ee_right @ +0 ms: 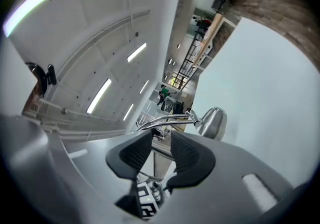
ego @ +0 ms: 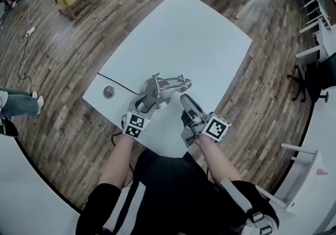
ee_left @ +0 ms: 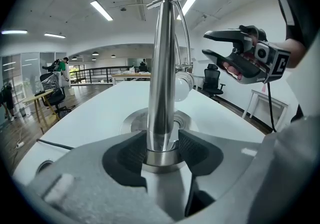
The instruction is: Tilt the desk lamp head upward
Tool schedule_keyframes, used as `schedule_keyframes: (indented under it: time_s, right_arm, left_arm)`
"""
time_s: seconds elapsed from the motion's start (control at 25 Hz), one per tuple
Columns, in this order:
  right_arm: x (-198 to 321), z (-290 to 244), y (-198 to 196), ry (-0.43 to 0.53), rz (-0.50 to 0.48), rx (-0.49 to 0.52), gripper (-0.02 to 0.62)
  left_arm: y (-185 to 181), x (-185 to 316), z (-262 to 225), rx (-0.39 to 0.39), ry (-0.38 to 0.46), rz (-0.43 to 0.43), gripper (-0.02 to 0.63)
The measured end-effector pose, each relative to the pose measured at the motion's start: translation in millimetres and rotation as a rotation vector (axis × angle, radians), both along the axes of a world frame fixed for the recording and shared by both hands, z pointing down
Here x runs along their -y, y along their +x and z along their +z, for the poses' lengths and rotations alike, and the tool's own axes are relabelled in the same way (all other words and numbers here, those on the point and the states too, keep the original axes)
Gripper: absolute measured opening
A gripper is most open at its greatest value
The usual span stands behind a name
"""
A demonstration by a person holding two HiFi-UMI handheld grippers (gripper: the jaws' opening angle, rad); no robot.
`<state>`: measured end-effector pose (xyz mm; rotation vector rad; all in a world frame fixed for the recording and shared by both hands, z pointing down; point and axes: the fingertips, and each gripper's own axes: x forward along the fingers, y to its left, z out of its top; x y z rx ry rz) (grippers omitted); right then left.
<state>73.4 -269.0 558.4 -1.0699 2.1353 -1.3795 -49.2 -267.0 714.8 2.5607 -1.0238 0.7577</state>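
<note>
Here, white table [ego: 199,40] under the desk lamp [ego: 159,91], wood-plank floor [ego: 79,34] around.

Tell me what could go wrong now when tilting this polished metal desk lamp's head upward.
The left gripper, jaws open, only flanks the polished metal lamp post, which could slide or tip on the white table when pushed. The right gripper is open and off the rounded chrome lamp head, which may slip from its pads.
</note>
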Motion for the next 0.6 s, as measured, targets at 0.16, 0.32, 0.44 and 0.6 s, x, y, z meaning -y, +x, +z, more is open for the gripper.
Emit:
schedule_keyframes:
  time_s: [0.16, 0.32, 0.44, 0.6]
  right_arm:
    - [13, 13, 2, -0.14, 0.054, 0.237, 0.164]
    - [23, 23, 7, -0.233, 0.12, 0.421, 0.179]
    - [28, 28, 9, -0.263, 0.146, 0.483, 0.179]
    - [32, 36, 9, -0.307, 0.187, 0.554, 0.178]
  left_arm:
    - [1, -2, 1, 0.005, -0.002, 0.011, 0.206]
    - [1, -2, 2, 0.003, 0.0, 0.014, 0.204]
    - [1, -1, 4, 0.01, -0.006, 0.014, 0.204]
    - [2, -1, 4, 0.009, -0.004, 0.016, 0.204]
